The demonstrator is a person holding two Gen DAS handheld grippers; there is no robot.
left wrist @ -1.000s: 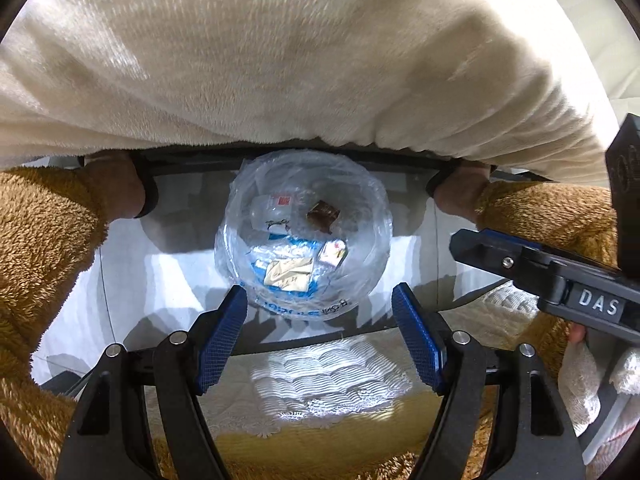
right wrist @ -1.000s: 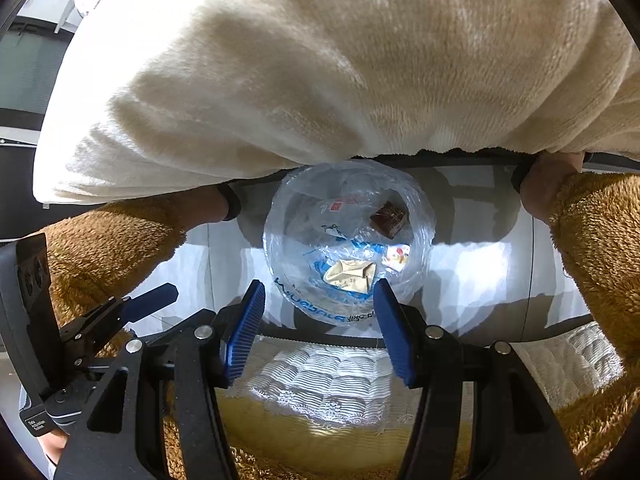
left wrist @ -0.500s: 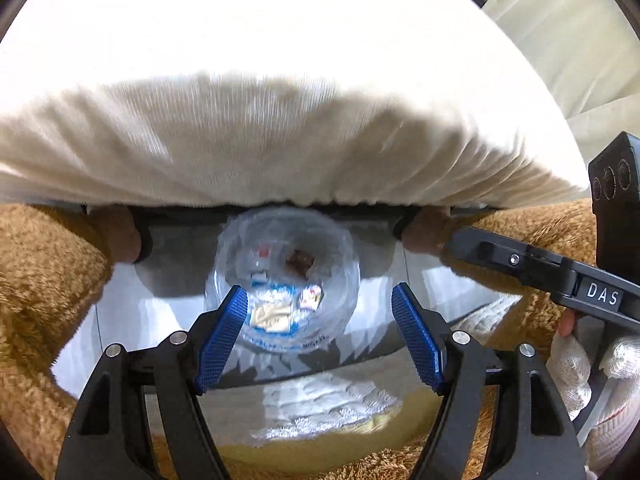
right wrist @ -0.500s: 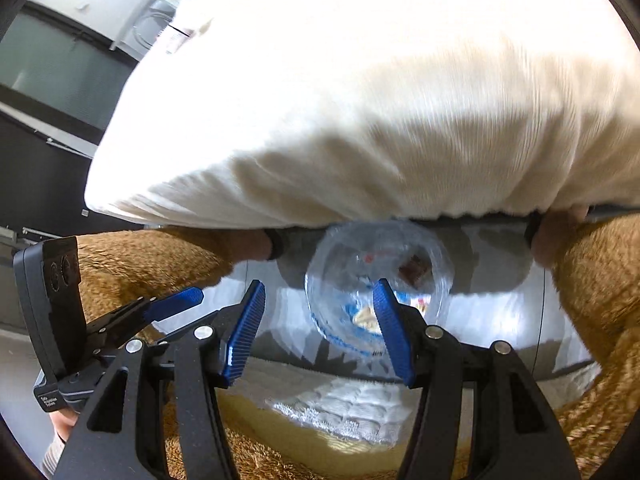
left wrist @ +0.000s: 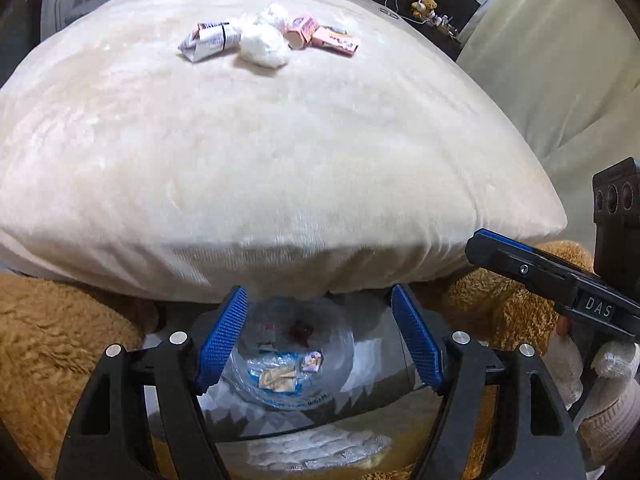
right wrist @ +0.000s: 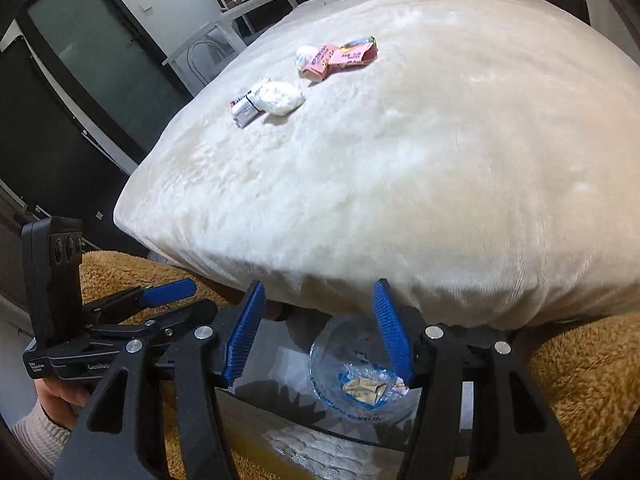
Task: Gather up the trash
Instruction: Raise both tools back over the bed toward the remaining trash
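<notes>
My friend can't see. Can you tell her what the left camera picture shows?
A big cream blanket fills the picture, with a little pile of trash far back on it: crumpled wrappers, white tissue wads and pink packets. Up close, the open left gripper hangs empty over a clear trash bag holding a few scraps.

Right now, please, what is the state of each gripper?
Left gripper: open, holding nothing.
Right gripper: open, holding nothing.
</notes>
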